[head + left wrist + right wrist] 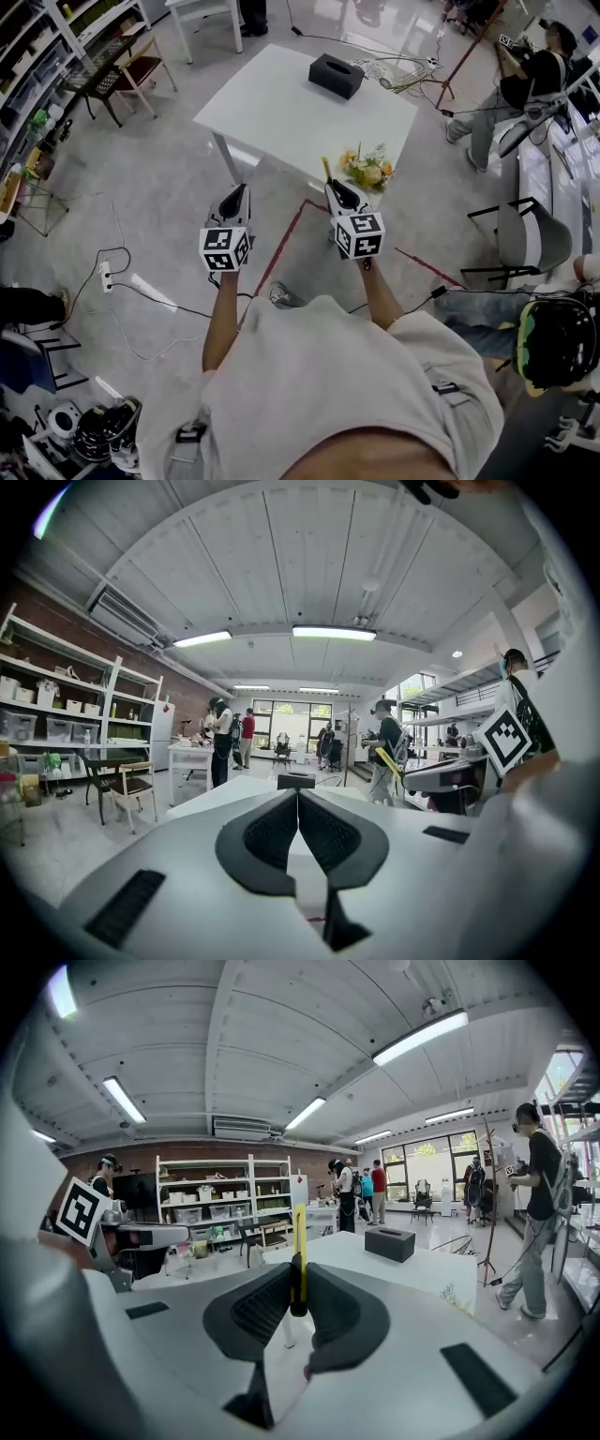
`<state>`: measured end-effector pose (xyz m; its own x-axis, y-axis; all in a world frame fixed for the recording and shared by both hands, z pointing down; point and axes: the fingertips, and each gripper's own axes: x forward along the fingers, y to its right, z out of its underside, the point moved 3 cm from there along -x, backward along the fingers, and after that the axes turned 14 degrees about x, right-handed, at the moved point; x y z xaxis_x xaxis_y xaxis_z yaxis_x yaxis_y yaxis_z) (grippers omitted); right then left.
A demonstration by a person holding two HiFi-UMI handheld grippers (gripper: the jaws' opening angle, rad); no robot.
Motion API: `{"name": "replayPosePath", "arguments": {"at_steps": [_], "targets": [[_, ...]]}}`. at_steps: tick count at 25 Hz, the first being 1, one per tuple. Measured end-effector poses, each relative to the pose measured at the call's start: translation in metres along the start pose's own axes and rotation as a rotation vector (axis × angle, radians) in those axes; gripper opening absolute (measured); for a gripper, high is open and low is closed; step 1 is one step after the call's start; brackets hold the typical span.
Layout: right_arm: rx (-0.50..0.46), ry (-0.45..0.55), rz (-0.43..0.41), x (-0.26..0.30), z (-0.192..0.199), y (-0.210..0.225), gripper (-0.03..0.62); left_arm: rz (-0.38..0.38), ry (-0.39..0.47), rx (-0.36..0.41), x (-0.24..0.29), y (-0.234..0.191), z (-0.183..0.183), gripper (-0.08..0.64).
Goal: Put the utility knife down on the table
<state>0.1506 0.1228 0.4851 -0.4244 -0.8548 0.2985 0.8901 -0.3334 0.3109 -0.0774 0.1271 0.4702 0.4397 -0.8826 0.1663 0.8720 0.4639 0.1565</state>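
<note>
Gripping yellow utility knife, right tongs clamp it upright, its top poking above tips. Knife in air, off white tabletop, seen by its near edge in head view. Left tongs closed, empty, pads meeting, beside right tongs. Black box on tabletop's far side; flower bunch at near corner.

Our left gripper, closed on nothing
We see its jaws meeting (no gap), a black box at 12 o'clock on the white table beyond, shelves at 9 o'clock.
</note>
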Motion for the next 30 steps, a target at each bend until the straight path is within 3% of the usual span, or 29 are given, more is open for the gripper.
{"name": "replayPosePath", "arguments": {"at_steps": [11,30], "targets": [[0.002,0.002,0.032,0.090,-0.021,-0.011,0.071,0.004,0.000,-0.003,0.048,-0.092,0.008,0.021],[0.014,-0.052,-0.011,0.209,-0.035,0.013,0.071,-0.033,-0.052,-0.013,0.132,-0.159,0.029,0.021]]}}
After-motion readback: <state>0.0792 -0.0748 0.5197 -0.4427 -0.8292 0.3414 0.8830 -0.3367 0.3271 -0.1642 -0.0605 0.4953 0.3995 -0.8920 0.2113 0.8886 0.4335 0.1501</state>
